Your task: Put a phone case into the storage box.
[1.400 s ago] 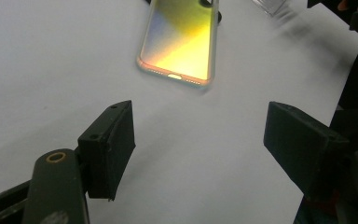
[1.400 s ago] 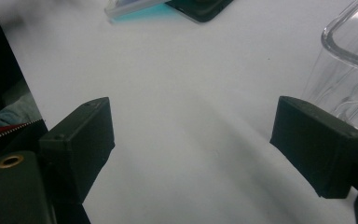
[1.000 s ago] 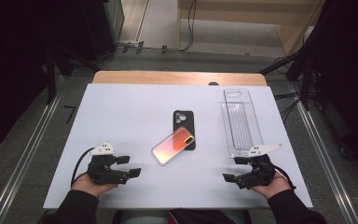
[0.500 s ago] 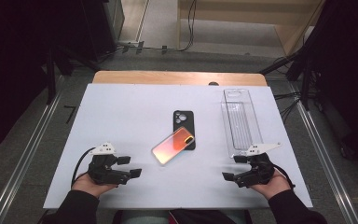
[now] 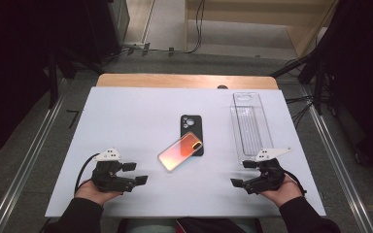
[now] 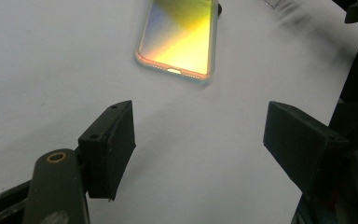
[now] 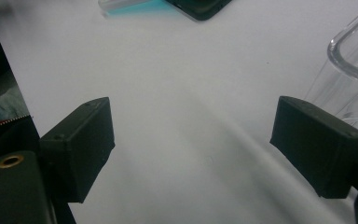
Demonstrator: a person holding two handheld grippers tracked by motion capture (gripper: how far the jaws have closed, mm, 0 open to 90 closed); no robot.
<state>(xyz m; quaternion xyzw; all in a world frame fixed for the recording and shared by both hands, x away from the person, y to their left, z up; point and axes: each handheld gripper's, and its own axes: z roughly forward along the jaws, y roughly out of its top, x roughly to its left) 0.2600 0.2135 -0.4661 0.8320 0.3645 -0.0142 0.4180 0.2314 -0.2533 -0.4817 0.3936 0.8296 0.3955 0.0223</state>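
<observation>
A phone (image 5: 179, 151) with an orange-pink shimmering back lies slanted in the middle of the white table (image 5: 126, 116). Its upper end rests over a black phone case (image 5: 191, 127). My left gripper (image 5: 135, 173) sits on the table at the front left, open and empty, pointing right toward the phone. In the left gripper view the phone (image 6: 179, 37) lies ahead of the open left gripper (image 6: 200, 135). My right gripper (image 5: 242, 173) rests at the front right, open and empty, pointing left. In the right gripper view bare table lies between the parted pads of the right gripper (image 7: 191, 140), with the case (image 7: 200, 7) far ahead.
A long clear plastic tray (image 5: 250, 126) lies at the right of the table, just beyond my right hand; its rim (image 7: 354, 56) shows in the right gripper view. A wooden strip (image 5: 184, 80) borders the far edge. Cables trail on the floor beyond.
</observation>
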